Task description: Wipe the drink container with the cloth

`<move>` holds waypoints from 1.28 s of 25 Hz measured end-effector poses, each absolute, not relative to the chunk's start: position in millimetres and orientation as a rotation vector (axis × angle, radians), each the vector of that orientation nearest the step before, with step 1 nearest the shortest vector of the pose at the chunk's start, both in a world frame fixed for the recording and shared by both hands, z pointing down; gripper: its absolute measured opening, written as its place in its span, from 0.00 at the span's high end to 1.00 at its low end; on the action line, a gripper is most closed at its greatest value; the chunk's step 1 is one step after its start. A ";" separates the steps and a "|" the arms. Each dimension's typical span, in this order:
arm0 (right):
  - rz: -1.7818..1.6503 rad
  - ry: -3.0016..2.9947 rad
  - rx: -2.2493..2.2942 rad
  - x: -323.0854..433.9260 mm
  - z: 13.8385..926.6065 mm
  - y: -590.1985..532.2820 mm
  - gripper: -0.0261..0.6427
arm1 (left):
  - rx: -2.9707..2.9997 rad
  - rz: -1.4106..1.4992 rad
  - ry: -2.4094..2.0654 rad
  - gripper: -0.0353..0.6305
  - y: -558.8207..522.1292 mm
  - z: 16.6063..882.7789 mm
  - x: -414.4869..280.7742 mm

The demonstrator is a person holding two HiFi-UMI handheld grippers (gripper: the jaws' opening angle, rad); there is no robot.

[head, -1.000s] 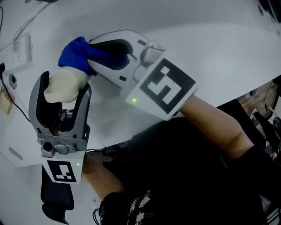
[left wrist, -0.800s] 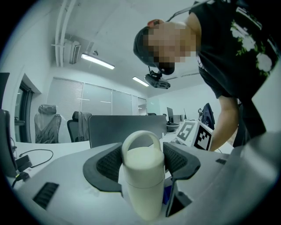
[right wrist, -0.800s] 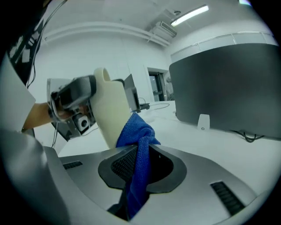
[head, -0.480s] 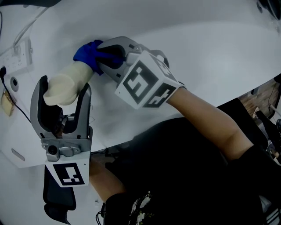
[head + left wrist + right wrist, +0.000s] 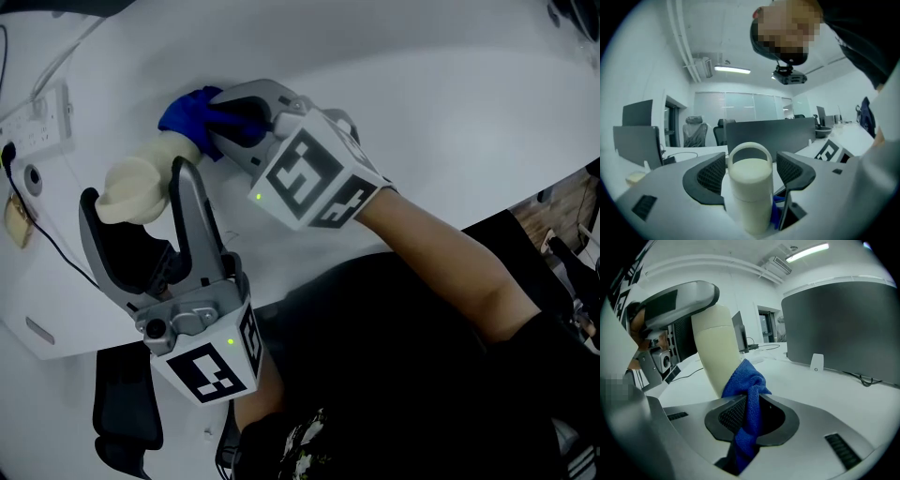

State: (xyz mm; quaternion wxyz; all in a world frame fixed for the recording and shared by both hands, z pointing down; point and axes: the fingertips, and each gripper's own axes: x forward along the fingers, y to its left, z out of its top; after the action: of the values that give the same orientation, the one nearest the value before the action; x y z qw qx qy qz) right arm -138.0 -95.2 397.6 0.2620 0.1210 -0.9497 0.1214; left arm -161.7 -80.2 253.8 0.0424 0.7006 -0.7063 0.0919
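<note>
Left gripper: The left gripper [image 5: 136, 186] had its jaws set wide, having just been opening, with the drink container between them and a gap showing beside the right-hand jaw, so nothing was clamped.
Drink container: A cream, cylindrical plastic drink container [image 5: 749, 187] with a looped carry handle on its lid stood on the table between the left gripper's jaw tips.
Right gripper: The right gripper [image 5: 750, 420] had its jaws closed on the cloth, which was pinched between the two dark pads.
Cloth: A bunched blue microfibre cloth [image 5: 745, 380] stuck out past the jaw tips and touched the lower side of the container.
Marker cubes: The white cube with black square markers [image 5: 309, 178] on the right gripper faced the head camera; the left gripper's cube [image 5: 211, 370] sat low in the head view.
Arm: A bare forearm [image 5: 441, 253] ran from the right gripper toward the frame's lower right.
Table: A plain white tabletop [image 5: 450, 112] carried the container, with a white power strip [image 5: 37, 117] near its far left edge.
Background: A dark desk partition [image 5: 768, 133] stood behind the container in the left gripper view.
</note>
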 end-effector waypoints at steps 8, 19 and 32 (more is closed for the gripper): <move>0.335 -2.581 0.332 -135.9 396.7 -94.8 0.88 | 2.221 0.251 -2.052 0.52 -77.5 258.3 -164.0; 0.355 -2.613 0.348 -133.1 390.8 -97.9 0.88 | 2.649 0.265 -1.535 0.52 -76.8 257.5 -151.1; 0.358 -3.078 0.238 -133.4 246.2 -101.0 0.88 | 2.660 0.217 -1.534 0.52 -76.0 258.1 -151.2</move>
State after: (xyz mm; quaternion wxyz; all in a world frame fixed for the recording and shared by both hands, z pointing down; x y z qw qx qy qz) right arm -133.4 -101.0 246.2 0.0169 0.0766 -0.9902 0.1153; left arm -151.2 -76.0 258.1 0.0317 0.8637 -0.4980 0.0704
